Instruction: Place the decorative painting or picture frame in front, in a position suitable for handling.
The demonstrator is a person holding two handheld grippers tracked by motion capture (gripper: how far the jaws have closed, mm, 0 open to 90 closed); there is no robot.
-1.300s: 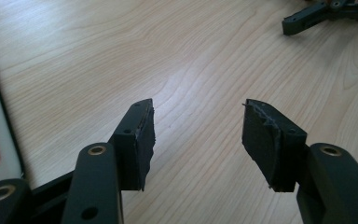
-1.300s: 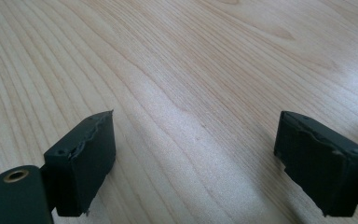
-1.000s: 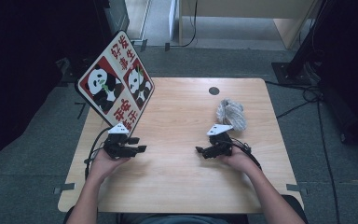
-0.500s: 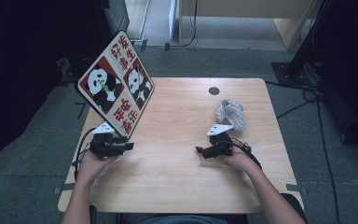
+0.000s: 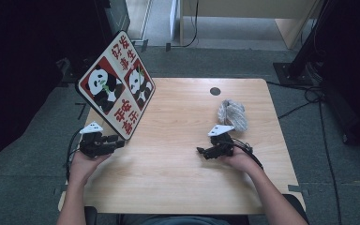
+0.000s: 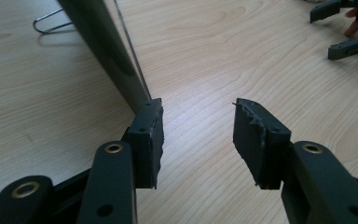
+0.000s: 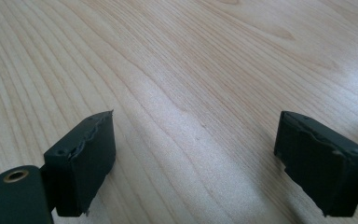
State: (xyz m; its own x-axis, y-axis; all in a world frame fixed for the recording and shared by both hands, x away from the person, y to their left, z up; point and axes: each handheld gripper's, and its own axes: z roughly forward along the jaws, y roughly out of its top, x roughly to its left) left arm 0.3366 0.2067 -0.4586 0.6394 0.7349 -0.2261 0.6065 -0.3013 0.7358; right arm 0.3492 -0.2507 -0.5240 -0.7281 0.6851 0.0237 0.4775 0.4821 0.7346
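A sign board [image 5: 117, 84] with two pandas and red characters stands tilted at the table's left side. My left gripper [image 5: 118, 141] is open, and its tips are right at the board's lower corner. In the left gripper view, the board's dark edge [image 6: 107, 51] runs down to the left jaw of my left gripper [image 6: 198, 112], and nothing lies between the jaws. A thin wire foot [image 6: 51, 23] shows behind the board. My right gripper [image 5: 201, 153] rests open mid-table, pointing left. The right gripper view has my right gripper [image 7: 196, 126] standing wide apart over bare wood.
A crumpled grey cloth [image 5: 232, 114] lies just behind the right hand. A dark round hole [image 5: 215, 91] sits near the far edge of the wooden table [image 5: 178, 187]. Cables trail from both grippers. Dark floor surrounds the table.
My left gripper has moved left and slightly nearer, from mid-table to the board's lower corner. The right gripper and the cloth have stayed put.
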